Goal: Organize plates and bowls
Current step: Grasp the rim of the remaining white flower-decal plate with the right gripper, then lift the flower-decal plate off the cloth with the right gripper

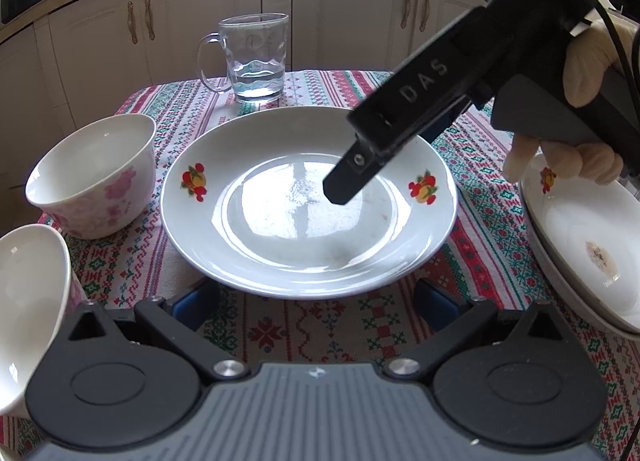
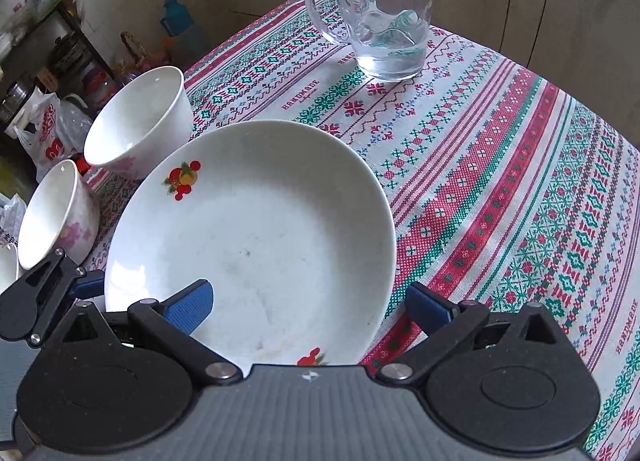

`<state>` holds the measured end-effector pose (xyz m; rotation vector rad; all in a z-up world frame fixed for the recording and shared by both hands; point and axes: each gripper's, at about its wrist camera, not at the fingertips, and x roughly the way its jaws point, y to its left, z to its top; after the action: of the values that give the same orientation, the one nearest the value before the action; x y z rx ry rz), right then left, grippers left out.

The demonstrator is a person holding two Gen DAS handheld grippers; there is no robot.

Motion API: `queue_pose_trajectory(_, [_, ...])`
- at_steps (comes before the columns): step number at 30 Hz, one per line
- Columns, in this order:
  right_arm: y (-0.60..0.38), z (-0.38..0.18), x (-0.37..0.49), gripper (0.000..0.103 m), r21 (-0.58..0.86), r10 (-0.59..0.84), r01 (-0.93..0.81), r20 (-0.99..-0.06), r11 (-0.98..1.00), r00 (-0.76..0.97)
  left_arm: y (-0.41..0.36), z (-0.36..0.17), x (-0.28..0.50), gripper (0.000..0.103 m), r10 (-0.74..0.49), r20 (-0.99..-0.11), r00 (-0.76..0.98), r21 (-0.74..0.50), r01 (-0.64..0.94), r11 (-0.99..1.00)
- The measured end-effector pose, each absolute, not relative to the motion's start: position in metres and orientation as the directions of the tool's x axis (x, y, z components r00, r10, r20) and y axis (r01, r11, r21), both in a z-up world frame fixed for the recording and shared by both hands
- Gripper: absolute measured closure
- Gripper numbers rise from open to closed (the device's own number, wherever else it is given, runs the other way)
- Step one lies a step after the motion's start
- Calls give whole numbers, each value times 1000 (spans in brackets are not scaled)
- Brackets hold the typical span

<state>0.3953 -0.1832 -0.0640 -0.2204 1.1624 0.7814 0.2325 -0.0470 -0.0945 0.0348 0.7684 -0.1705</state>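
White round ceramic plate with red fruit prints lies in the middle of the frame on the table with the patterned red-green cloth. Left hand-held gripper stands wide open at its near rim, holding nothing. Right hand-held gripper is open around the plate's edge. Two white bowls with pink flowers sit at left; clear glass mug at top.

Table under a patterned tablecloth, bearing two fruit-printed plates, two floral bowls, glass mug
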Motion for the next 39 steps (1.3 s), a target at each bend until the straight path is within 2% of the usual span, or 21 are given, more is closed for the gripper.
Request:
queue_pose_trajectory(6, [-177,-66,385,0,154,413,-719,-888,678,200,-44,-95,233,0,-138,-689,711,-29,162,986])
queue_pose_trajectory(24, [-180,-51,447,0,401,629,-735,-776,548,46,-45,-92,233,1,-116,-660,743,17,170,985])
queue_pose_trajectory(27, [-178,-54,450,2,425,643,-736,-766,528,19,-44,-93,234,1,-118,-658,743,15,170,985])
queue_pose_trajectory(32, [-176,-58,452,11,440,649,-740,-760,508,-7,-44,-92,233,1,-122,-658,743,14,173,985])
queue_pose_trajectory(39, [-184,-61,460,14,497,685,-714,-728,493,-34,-44,-92,233,0,-118,-651,750,25,177,984])
